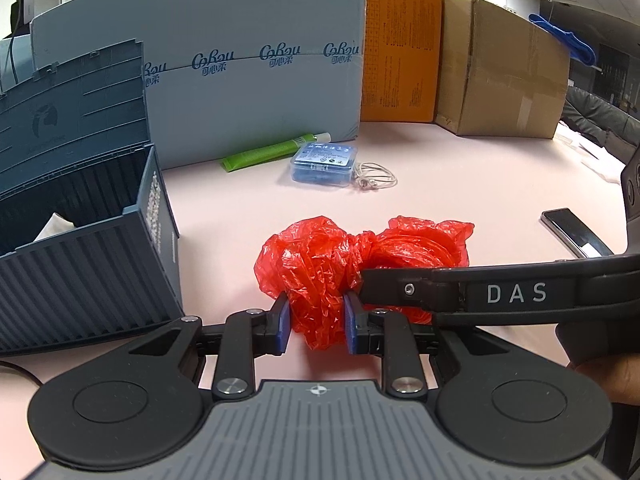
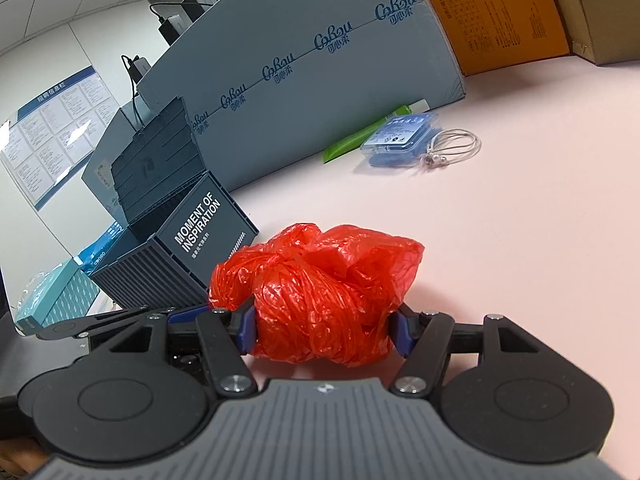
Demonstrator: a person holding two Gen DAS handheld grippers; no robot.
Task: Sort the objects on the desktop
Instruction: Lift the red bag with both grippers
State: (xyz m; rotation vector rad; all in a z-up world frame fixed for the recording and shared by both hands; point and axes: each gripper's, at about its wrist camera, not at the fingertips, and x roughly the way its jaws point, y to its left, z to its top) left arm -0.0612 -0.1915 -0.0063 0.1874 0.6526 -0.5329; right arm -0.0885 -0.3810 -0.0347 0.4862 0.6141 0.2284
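A crumpled red plastic bag (image 1: 320, 264) lies on the pink desk. My left gripper (image 1: 316, 326) is shut on the bag's near left lobe, blue pads pressing the plastic. My right gripper (image 2: 324, 330) is shut on the bag's (image 2: 320, 296) bulkier part, jaws held wide by it; its arm crosses the left wrist view from the right. A dark blue container-style storage box (image 1: 92, 256) with its lid raised stands left of the bag, a white item inside. Further back lie a green tube (image 1: 264, 154), a blue clear case (image 1: 322, 164) and white earphones (image 1: 376, 180).
A large grey-blue carton (image 1: 248, 56), an orange box (image 1: 400, 52) and a brown cardboard box (image 1: 500, 72) wall the desk's far side. A black phone (image 1: 574, 232) lies at the right. Teal boxes (image 2: 56, 296) sit beside the storage box (image 2: 192, 248).
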